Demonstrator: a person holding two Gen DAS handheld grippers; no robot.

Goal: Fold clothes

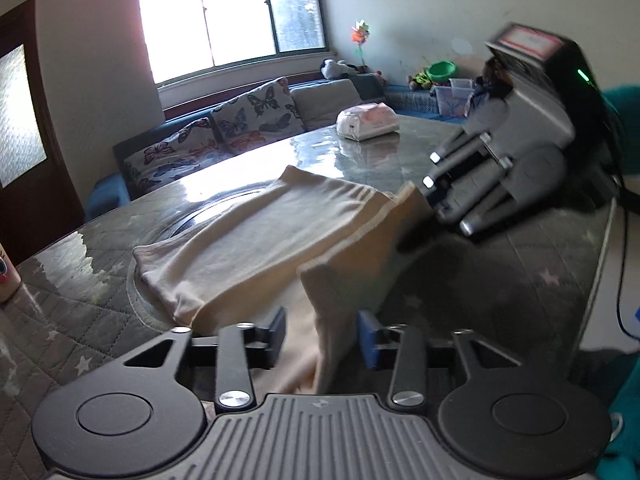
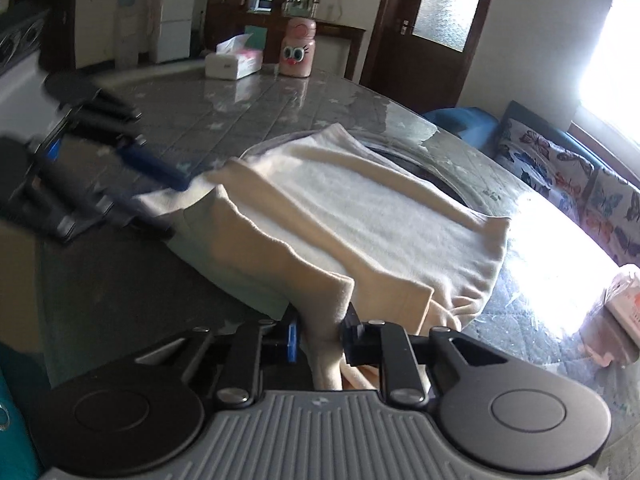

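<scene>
cream garment [image 2: 360,216] — right hand-held gripper [image 2: 320,340] clamped

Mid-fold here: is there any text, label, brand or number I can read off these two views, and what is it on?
No text can be read in either view.
Red-bordered label on top of the right tool: blurred.
Small emblems on each tool's grey ribbed housing: too small.
White tissue box: dark mark on its front, too small.
Wipes pack: pink print, blurred.
Pink bottle: cartoon eyes only, no words.
Cream garment: no tag or print showing.
</scene>
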